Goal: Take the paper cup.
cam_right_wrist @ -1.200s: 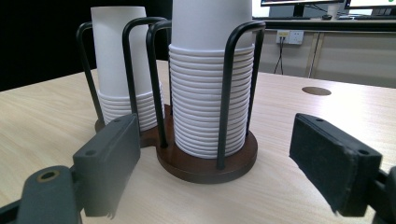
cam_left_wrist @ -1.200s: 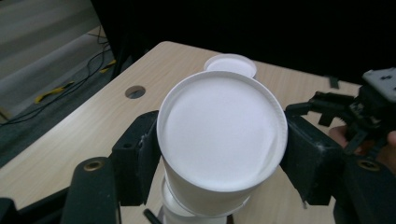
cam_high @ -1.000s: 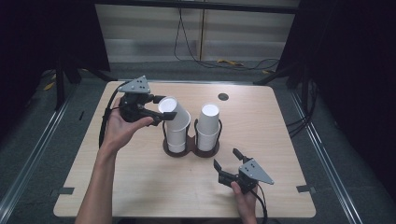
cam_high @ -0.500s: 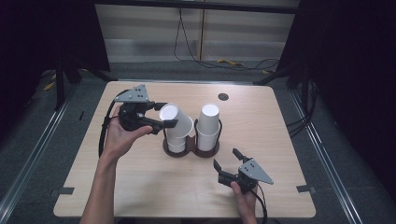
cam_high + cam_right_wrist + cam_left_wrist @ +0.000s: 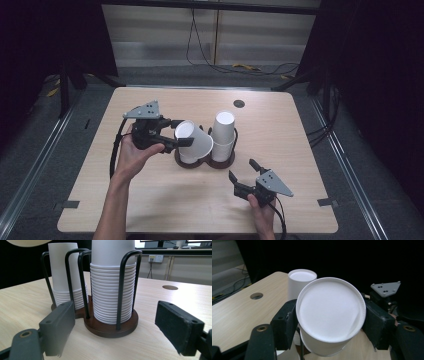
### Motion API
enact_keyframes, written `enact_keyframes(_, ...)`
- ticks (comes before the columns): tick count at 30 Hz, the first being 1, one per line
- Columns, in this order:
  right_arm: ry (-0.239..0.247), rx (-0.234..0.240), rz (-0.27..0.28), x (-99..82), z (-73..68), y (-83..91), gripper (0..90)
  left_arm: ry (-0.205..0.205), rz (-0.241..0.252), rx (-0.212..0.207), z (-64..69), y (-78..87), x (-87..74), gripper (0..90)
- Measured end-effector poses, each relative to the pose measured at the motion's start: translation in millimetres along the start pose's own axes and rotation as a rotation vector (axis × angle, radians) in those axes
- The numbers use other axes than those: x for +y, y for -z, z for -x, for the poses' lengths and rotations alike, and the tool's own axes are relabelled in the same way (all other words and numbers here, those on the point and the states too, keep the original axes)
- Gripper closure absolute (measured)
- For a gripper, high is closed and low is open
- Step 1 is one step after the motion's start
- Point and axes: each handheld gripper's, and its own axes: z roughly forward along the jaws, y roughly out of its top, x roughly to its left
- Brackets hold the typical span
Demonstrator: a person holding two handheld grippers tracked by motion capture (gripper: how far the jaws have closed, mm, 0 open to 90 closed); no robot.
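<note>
While gripping a white cup (image 5: 192, 141) at its closed end, tilting it off the left stack (image 5: 188, 155), long axis leaning away from the left claw (image 5: 176, 134) toward the holder (image 5: 212, 162); wire posts (image 5: 125, 287) and the right stack (image 5: 223, 134) crowding just beyond; right claw (image 5: 243, 177) idling released on the table (image 5: 300, 130), well apart.

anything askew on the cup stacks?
Yes: the top cup of the left stack is tipped sideways, its closed base toward the left gripper, whose jaws clamp it. The right stack stands straight in the holder.
</note>
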Motion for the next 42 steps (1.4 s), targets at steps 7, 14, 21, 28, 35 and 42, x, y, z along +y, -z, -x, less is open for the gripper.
enact_keyframes(7, -0.033, 0.038, -0.012, 0.7, 2.4, -1.7, 15.5, -0.022, -0.049, 0.039, 3.7, -7.4, -11.2, 34.1)
enact_keyframes(14, -0.016, 0.132, -0.057, 4.8, -3.8, -4.0, 13.2, -0.030, -0.022, 0.044, 9.0, -13.4, -24.7, 34.1)
enact_keyframes(21, 0.011, 0.240, -0.042, 17.0, -10.7, -3.8, 13.2, -0.036, -0.007, 0.050, 13.6, -17.2, -37.0, 34.1)
enact_keyframes(28, 0.025, 0.294, -0.054, 22.7, -13.8, -4.2, 13.2, -0.028, -0.030, 0.065, 18.2, -26.0, -55.4, 34.1)
enact_keyframes(35, 0.042, 0.355, -0.075, 25.3, -18.4, -5.9, 13.2, -0.019, -0.046, 0.042, 22.7, -33.6, -68.4, 34.1)
enact_keyframes(42, 0.061, 0.411, -0.090, 28.4, -24.2, -9.0, 13.2, 0.000, -0.017, 0.023, 28.3, -33.9, -81.1, 34.2)
